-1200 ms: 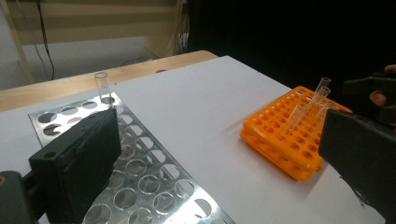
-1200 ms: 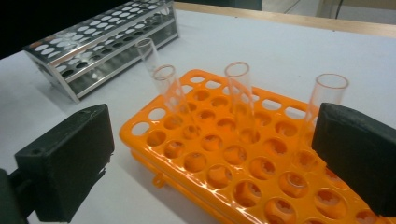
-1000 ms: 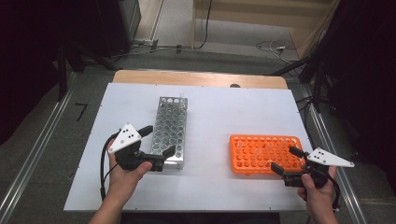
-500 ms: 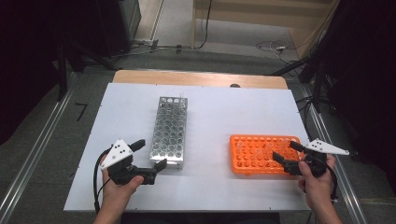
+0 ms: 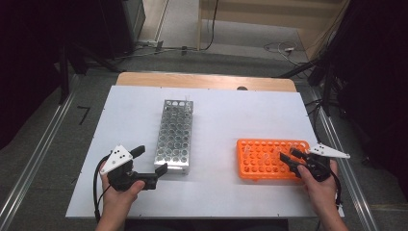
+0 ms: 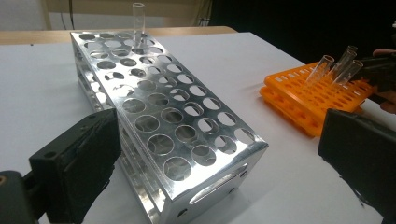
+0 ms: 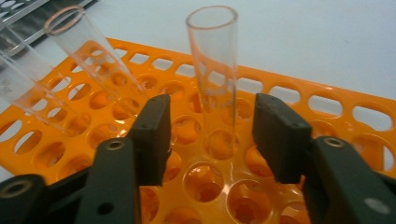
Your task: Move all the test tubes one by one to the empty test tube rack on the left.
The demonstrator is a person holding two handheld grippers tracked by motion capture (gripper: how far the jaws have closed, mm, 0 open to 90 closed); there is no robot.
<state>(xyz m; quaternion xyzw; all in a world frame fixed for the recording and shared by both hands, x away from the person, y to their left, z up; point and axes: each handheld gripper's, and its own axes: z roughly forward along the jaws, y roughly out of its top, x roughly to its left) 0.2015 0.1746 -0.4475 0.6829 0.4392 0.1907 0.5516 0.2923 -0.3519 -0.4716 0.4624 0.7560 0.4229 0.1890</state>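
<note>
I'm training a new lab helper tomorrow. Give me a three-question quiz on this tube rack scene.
1. True or false: the right gripper has a glass tube between its jaws.
2. Which rack does the left gripper face? A. the orange rack B. the metal rack C. neither
3. Fill in: in the left gripper view, the metal rack holds ___ upright tube at its far end.

Key: 1. True; the tube stands in the orange rack, and the pads do not press it yet. 2. B. 3. One.
</note>
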